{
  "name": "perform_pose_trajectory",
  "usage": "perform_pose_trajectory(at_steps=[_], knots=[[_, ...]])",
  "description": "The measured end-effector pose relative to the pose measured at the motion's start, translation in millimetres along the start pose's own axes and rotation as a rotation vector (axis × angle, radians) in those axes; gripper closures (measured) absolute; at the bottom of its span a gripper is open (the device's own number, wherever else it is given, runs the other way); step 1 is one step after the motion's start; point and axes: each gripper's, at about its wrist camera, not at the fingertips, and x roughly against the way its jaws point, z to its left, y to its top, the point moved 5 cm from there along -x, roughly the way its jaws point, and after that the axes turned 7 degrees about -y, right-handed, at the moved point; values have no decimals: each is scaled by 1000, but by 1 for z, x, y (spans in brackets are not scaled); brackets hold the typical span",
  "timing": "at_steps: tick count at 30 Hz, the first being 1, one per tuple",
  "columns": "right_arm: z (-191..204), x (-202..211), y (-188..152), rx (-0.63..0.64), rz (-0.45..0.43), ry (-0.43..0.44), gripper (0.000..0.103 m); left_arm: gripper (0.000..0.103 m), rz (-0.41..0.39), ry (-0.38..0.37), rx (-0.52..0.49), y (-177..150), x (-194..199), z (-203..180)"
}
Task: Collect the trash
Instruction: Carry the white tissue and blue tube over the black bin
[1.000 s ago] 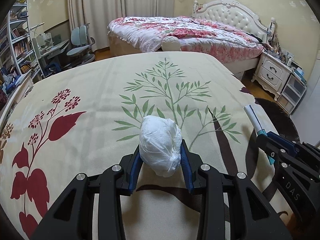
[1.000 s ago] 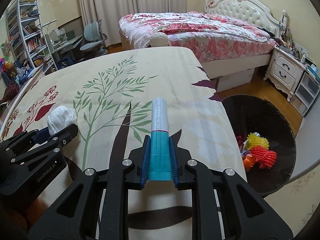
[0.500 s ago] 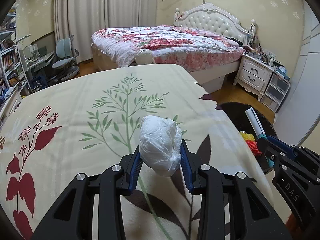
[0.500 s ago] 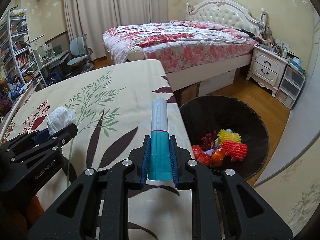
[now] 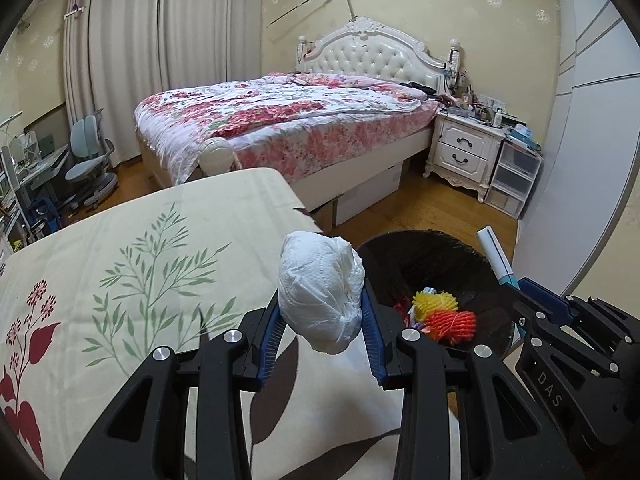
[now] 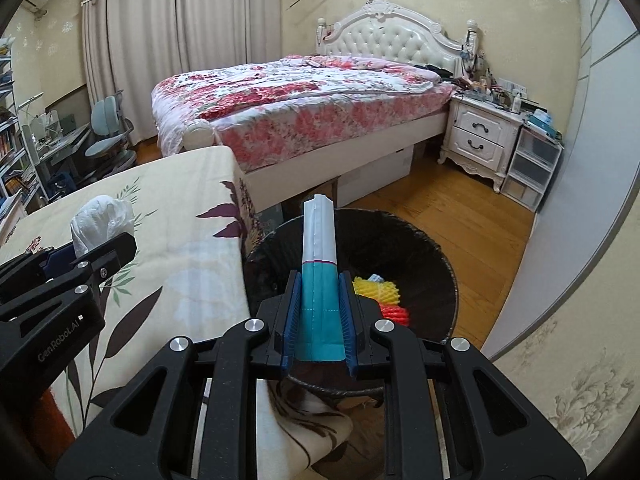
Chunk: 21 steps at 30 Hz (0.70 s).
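My left gripper [image 5: 322,322] is shut on a crumpled white tissue wad [image 5: 320,288], held over the right edge of the floral cloth surface [image 5: 140,264]. My right gripper [image 6: 320,312] is shut on a teal and white paper wrapper [image 6: 319,264], held above the black trash bin [image 6: 436,264]. The bin [image 5: 436,256] holds yellow and orange net trash [image 5: 448,314]. The wrapper [image 5: 494,254] and right gripper also show at the right of the left wrist view. The tissue [image 6: 102,216] shows at the left of the right wrist view.
A bed with a floral quilt [image 5: 280,120] stands behind, with a white nightstand [image 5: 466,152] and plastic drawers [image 5: 514,178] to its right. A desk chair [image 5: 90,160] is at far left. Wooden floor [image 6: 460,216] surrounds the bin.
Both grippers have swung right with their loads, from over the cloth surface towards the bin. The right gripper now holds the wrapper over the bin; the left is at the cloth's edge.
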Motion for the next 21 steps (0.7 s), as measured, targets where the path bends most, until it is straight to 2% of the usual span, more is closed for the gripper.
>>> perform_pose_trajectory(at_steps=[8,21], knots=[[-24,-25,13,-29,3,-28,84,65,17,-14,-43,17,-40,-23],[-37,-61,16,-69,45,-44,84,64,70,-2,-68,26,-86,-34]])
